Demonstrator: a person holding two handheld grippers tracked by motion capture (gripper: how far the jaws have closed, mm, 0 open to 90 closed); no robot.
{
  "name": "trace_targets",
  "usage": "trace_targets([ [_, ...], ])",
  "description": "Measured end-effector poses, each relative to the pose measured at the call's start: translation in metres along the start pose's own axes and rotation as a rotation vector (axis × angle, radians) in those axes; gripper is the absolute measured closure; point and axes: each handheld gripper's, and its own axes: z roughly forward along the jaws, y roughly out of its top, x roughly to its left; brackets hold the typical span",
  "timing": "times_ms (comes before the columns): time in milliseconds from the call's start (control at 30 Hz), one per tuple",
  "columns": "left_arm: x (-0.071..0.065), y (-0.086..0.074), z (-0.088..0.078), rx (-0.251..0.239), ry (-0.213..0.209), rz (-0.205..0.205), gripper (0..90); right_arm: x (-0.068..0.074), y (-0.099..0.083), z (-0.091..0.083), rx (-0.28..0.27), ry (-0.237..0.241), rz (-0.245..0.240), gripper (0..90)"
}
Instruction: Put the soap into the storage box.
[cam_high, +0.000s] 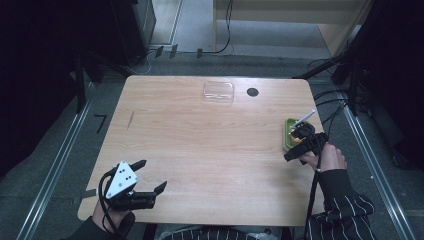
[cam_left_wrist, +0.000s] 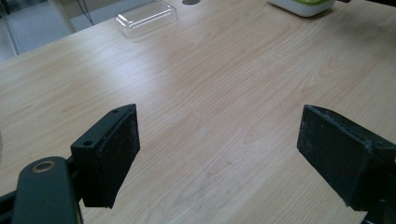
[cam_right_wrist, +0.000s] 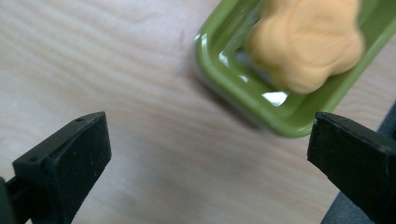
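Observation:
A green tray (cam_high: 287, 131) sits at the table's right edge. In the right gripper view the tray (cam_right_wrist: 224, 77) holds a lumpy orange piece (cam_right_wrist: 306, 42). My right gripper (cam_high: 299, 145) hovers over the tray's near end, open, and its jaws (cam_right_wrist: 208, 135) stand wide apart above the wood just short of the rim, with nothing between them. My left gripper (cam_high: 150, 176) rests low at the table's front left corner. It is open, its pads (cam_left_wrist: 217, 126) bracketing bare wood.
A clear plastic lid (cam_high: 218, 91) lies at the back centre of the wooden table (cam_high: 200, 145), also seen far off as the lid (cam_left_wrist: 147, 17). A black round spot (cam_high: 252, 92) is beside it. Cables run along the floor at the right.

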Motion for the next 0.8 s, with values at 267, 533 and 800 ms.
trace_targets([
  [267,0.000,0.000,0.000,0.000,0.000,0.001,13.6,0.020,-0.015,0.001,0.051,0.030,-0.052,0.0],
  [533,0.000,0.000,0.001,0.002,-0.002,0.000,13.6,0.039,-0.034,0.005,0.087,0.042,-0.100,0.1],
  [800,0.000,0.000,0.001,0.002,-0.003,0.000,13.6,0.057,-0.052,0.012,0.108,0.061,-0.131,0.1],
])
